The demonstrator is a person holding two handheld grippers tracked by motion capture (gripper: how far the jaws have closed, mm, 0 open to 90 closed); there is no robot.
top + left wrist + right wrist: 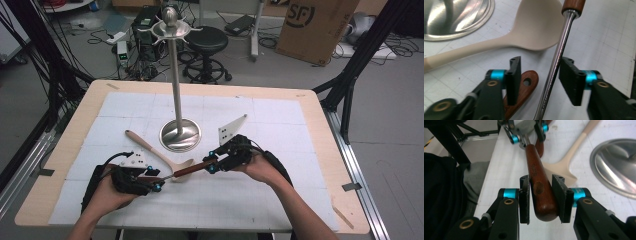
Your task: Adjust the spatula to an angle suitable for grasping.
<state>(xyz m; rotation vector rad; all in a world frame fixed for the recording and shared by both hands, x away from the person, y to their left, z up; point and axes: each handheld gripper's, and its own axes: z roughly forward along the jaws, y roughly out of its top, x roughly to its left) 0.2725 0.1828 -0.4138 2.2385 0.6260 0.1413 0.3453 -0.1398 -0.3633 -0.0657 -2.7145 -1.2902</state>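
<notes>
- We see the right gripper (541, 195) clamped on a utensil's wooden handle (539, 185).
- The left gripper (541, 80) stands part open around its steel shaft (554, 67), one pad touching.
- A beige spoon (534, 32) lies beside.

I get even, bright overhead light on the desk (280, 107), soft faint shadows; glare streaks on the steel stand base (454, 17); high view soft overall; my gripper views blur at bottom edges, near jaws defocused.

The high view looks forward and down over the whole table (320, 115) — far off. Both gripper views sit close, sharing the beige spoon (534, 27) and steel stand base (616, 167).
</notes>
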